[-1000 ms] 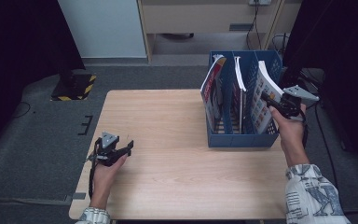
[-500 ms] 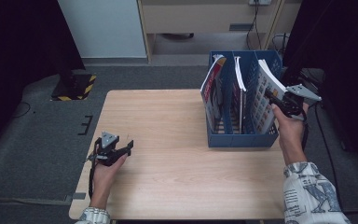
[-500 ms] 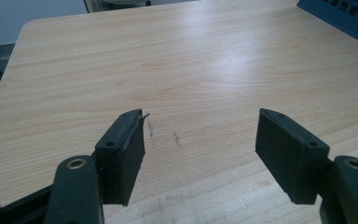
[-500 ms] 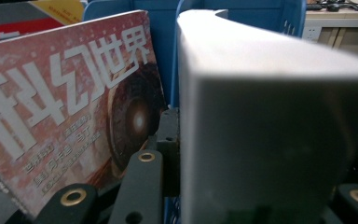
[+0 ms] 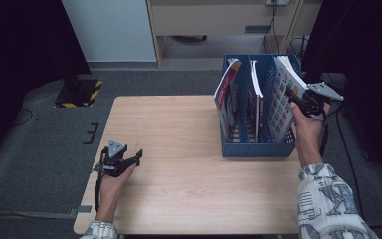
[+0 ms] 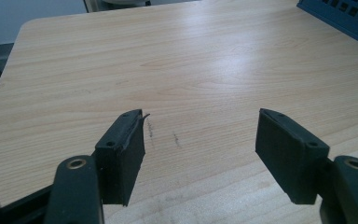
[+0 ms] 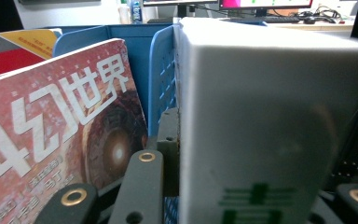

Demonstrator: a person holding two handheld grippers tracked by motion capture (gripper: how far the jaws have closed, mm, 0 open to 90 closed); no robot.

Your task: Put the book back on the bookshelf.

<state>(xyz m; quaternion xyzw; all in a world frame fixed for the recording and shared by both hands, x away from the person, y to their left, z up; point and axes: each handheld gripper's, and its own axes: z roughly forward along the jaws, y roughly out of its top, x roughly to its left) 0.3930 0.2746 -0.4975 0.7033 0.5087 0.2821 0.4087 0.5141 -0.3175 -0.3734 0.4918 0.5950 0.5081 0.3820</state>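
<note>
The white book (image 5: 278, 99) is found in the last slot of the blue rack (image 5: 258, 148), at the far right side of the table (image 5: 189, 189). Its top is leaned out to the right, away from the other books, and its bottom is down in the slot.

Very little has been changed in the last second. The book is seen in almost the same spot as before, maybe a tiny bit higher, though that is hard to tell. The same lean has been kept. So the book is judged to be only partly lifted or partly put in. The job with it is not done yet, and it cannot be told from here which way it is meant to go.

The right gripper (image 5: 298, 97) is closed tight on the outer edge of the white book, near its top. In the right gripper view one black jaw is seen pressed flat on the side of the book (image 7: 261, 116), with a red magazine (image 7: 51, 130) in a slot farther over.

The left gripper (image 5: 129, 158) is rested low on the near left part of the table, well apart from the rack. Its jaws are held partly apart. Nothing is held between them, and bare wood is seen under them.
</note>
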